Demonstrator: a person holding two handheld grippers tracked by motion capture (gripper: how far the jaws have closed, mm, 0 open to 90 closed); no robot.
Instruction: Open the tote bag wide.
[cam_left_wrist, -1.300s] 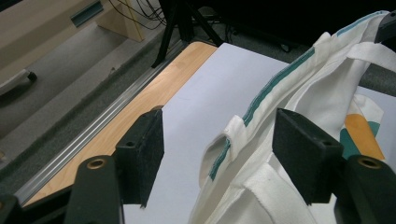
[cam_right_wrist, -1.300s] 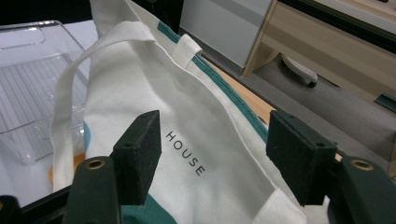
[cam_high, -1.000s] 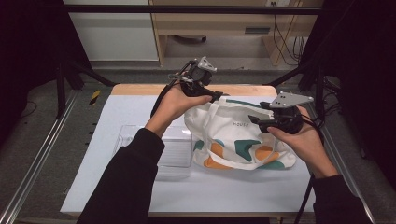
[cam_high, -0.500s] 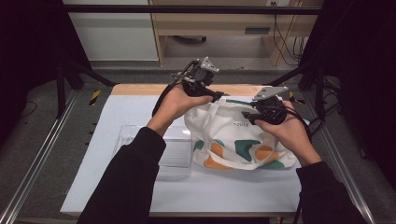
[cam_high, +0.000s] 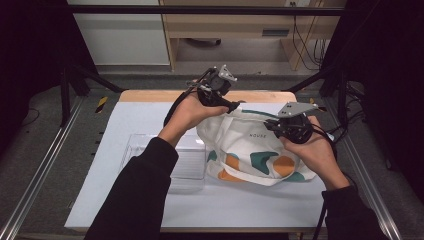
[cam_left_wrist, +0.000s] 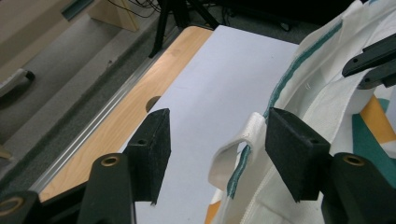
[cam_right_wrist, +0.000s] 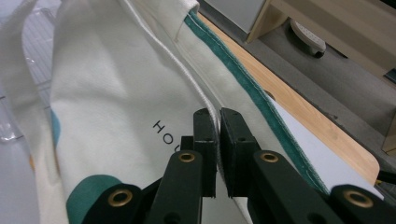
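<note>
In the right gripper view, the right gripper (cam_right_wrist: 216, 140) has its two black fingers (cam_right_wrist: 204, 140) clenched on a raised seam of the cream canvas tote bag with teal and orange patches (cam_right_wrist: 116, 93), the fabric ridge running up between the pads. Just beyond the fingertips the dark printed letters "HO" can be read on the cloth; the rest of the word is hidden behind the fingers. A teal-trimmed edge of the bag runs along the right of the seam, and past it lie the white desk mat and the pale wooden desk edge (cam_right_wrist: 308, 112).

The left gripper view shows the left gripper (cam_left_wrist: 217, 149) released, its fingers (cam_left_wrist: 292, 149) spread wide apart; a folded cream strap with teal piping sits just inside the right-hand finger, close to or touching its pad, while the other finger stands over bare white mat. The tips of the other gripper show at the far right.

The high view gives the whole layout: the bag (cam_high: 250, 150) lies on the right half of the desk (cam_high: 145, 115), its left side against a clear plastic tray (cam_high: 185, 160). The full word on the bag, small, seems to read "NOUSE" or "HOUSE". The left gripper (cam_high: 235, 106) is at the bag's far upper edge, and the right gripper (cam_high: 267, 125) is over its right side.
</note>
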